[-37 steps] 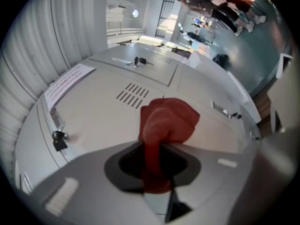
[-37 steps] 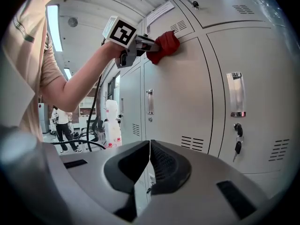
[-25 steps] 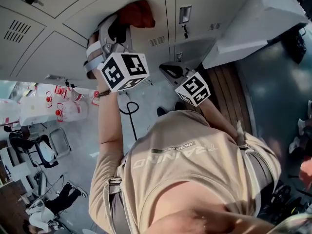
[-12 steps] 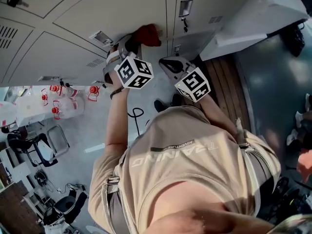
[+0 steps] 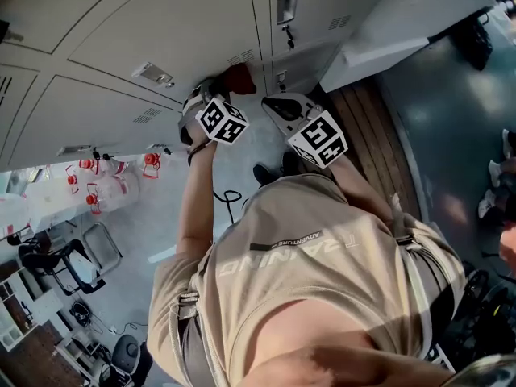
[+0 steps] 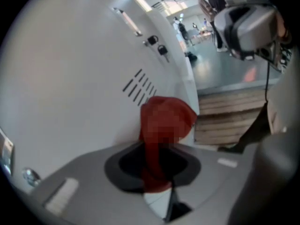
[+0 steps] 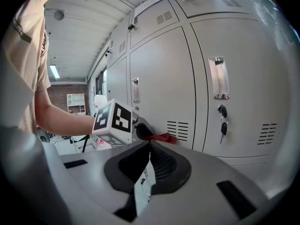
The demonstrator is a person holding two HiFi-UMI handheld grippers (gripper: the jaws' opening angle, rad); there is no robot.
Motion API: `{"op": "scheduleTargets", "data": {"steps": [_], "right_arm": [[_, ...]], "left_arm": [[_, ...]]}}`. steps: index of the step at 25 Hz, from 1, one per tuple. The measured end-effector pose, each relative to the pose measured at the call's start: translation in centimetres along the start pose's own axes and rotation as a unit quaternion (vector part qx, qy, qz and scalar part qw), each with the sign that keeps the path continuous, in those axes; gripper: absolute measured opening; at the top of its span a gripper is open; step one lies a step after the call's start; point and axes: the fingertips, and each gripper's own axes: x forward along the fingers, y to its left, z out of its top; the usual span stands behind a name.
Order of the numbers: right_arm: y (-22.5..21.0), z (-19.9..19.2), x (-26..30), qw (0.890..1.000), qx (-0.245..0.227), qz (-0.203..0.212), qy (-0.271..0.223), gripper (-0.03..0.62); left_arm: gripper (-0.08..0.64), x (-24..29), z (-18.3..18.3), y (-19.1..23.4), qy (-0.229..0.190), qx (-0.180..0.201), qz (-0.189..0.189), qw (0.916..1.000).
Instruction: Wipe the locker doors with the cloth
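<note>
Locker bank: pale grey locker doors (image 5: 161, 22) fill the upper part of the head view, with a wooden step at their foot to the right. Left gripper (image 5: 211, 95) is clamped on the red cloth (image 6: 164, 125), and a loose wad of it stands beyond the tips against a low door, just beside the vent slots (image 7: 178, 129) and near that door's edge. Right gripper (image 7: 150, 158) hangs just beside the left one with its jaws together on nothing, tips pointing at the doors but apart from them. We judge the step in hand to be a wiping pass on this lower door. To do it well, we would press the wad flat so that cloth, not jaw, meets the paint. We would run overlapping strokes to the door's edges, ease over the slots so the fabric does not snag, and steer round the handle (image 7: 219, 78) and the hanging key (image 7: 223, 121). The idle gripper should stay off the panel. Writing: the person's shirt (image 5: 322, 272) carries "TRAINING" in large letters with "ADVENTURE" smaller beside a dark bar, both seen upside down. A white label (image 7: 149, 3) on an upper door is too small for us to read. The cubes carry only square markers.
</note>
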Motion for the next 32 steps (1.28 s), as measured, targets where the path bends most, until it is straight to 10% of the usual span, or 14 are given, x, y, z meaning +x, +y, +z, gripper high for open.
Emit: {"op": "scheduleTargets", "data": {"steps": [8, 16, 32], "right_arm": [[-0.9, -0.7, -1.6, 1.000, 0.007, -0.021, 0.006, 0.015], [-0.4, -0.1, -1.4, 1.000, 0.004, -0.009, -0.009, 0.015], [-1.3, 0.6, -3.5, 0.999, 0.006, -0.015, -0.036, 0.015]], "left_arm": [[0.083, 1.1, -0.8, -1.9, 0.016, 0.009, -0.023, 0.9996], [0.084, -9.3, 7.1, 2.6, -0.060, 0.039, 0.036, 0.9968], [0.084, -27.5, 22.0, 18.7, -0.158, 0.102, 0.268, 0.9448]]}}
